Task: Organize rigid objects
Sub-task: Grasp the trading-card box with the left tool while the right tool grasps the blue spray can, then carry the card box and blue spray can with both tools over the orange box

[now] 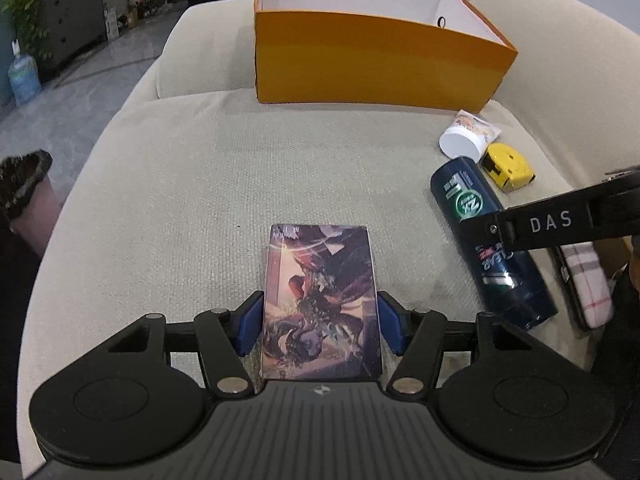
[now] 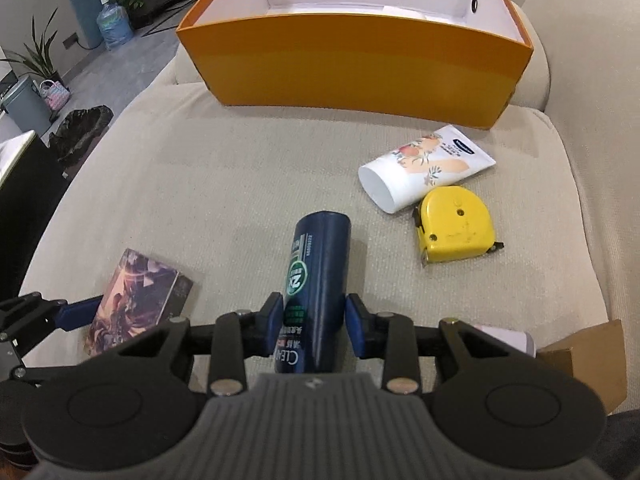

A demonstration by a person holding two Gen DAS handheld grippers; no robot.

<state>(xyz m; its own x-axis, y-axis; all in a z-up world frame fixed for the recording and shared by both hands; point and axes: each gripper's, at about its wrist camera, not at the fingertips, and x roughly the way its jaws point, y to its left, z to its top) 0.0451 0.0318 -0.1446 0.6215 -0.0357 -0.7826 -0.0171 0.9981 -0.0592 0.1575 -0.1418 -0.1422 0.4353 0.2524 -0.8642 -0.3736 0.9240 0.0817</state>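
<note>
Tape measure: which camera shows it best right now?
The right wrist view: the tape measure lies whole and unobstructed beside the white tube. The left wrist view shows it small at the right, partly hidden behind the blue bottle.

Looks like an office lounge or lobby: beige sofa (image 1: 200,184) as work surface, grey tiled floor (image 1: 80,76), potted plants (image 2: 40,56), water jug (image 2: 114,20), dark cabinets (image 1: 72,24), bins (image 2: 24,104) nearby.
</note>
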